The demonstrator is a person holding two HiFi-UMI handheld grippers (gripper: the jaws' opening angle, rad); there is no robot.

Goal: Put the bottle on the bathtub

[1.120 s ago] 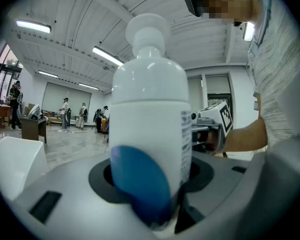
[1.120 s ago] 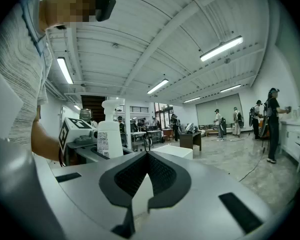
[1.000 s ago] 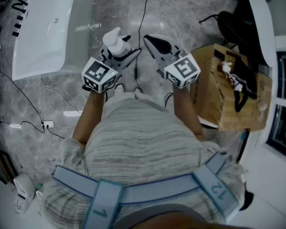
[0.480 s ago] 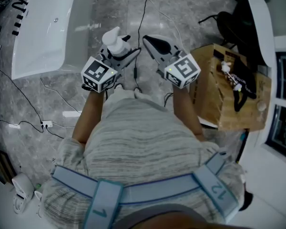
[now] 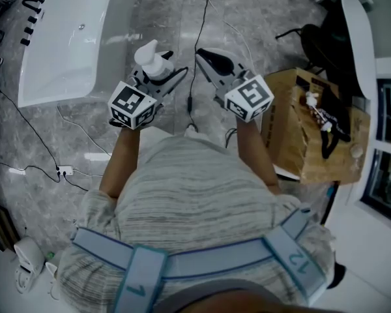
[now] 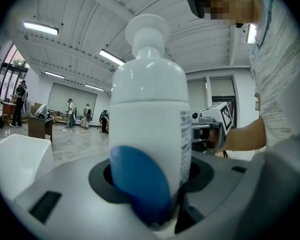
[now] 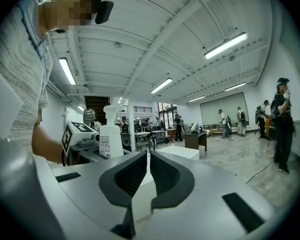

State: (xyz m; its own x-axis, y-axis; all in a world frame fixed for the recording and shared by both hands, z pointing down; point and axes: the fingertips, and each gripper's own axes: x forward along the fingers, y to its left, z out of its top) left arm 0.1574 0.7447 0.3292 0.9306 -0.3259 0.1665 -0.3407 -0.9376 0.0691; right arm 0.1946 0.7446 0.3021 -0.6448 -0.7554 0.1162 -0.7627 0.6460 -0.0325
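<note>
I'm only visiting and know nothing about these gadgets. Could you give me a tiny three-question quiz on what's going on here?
1. True or false: the left gripper is shut on the white pump bottle.
2. What stands between the jaws of the right gripper? A) a cable B) nothing, they are shut C) a sponge
3. Fill in: in the head view, the white bathtub lies to the ____ of both grippers.

Key: 1 true; 2 B; 3 left.

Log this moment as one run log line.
left gripper: shut on bottle | right gripper: jaws shut, empty | bottle: upright, not yet on bathtub | bathtub: ahead, left
</note>
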